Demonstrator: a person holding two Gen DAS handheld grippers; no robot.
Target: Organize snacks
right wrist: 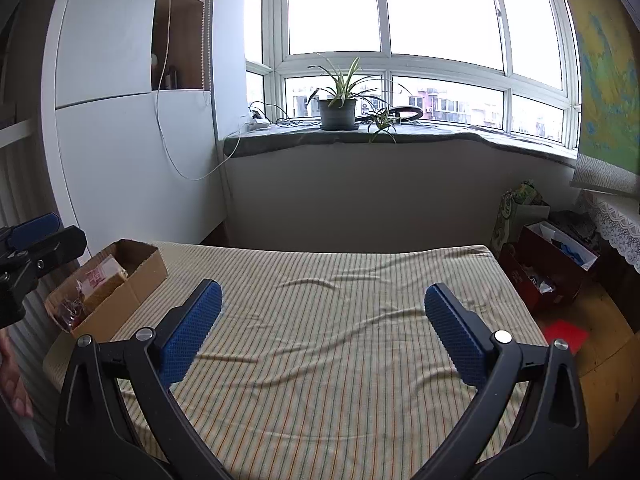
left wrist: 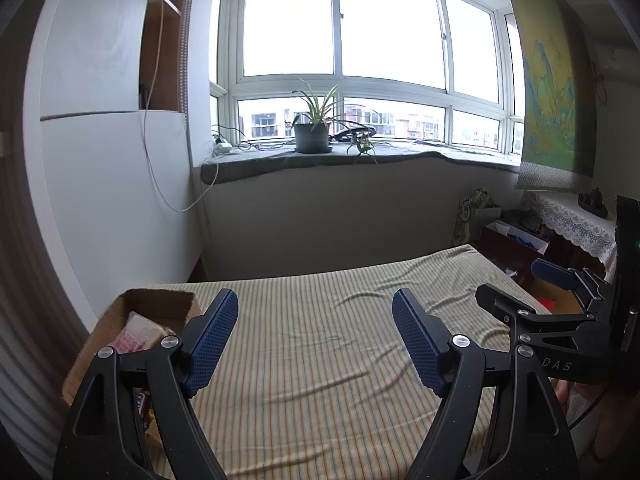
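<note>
Only thing we could actually read was "DAS", in pale letters on the black body of the right gripper [left wrist: 550,300], at the right edge of the left wrist view. The pink snack packet [left wrist: 134,338] in the cardboard box [left wrist: 120,308] at lower left had print on it, but we found it too blurry to make out.

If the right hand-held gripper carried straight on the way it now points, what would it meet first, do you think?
Probably nothing close: the right hand-held gripper, open and empty, aims over the bare striped bedspread toward the wall under the windowsill. The cardboard box sits off to its left. Depth is unclear.
</note>
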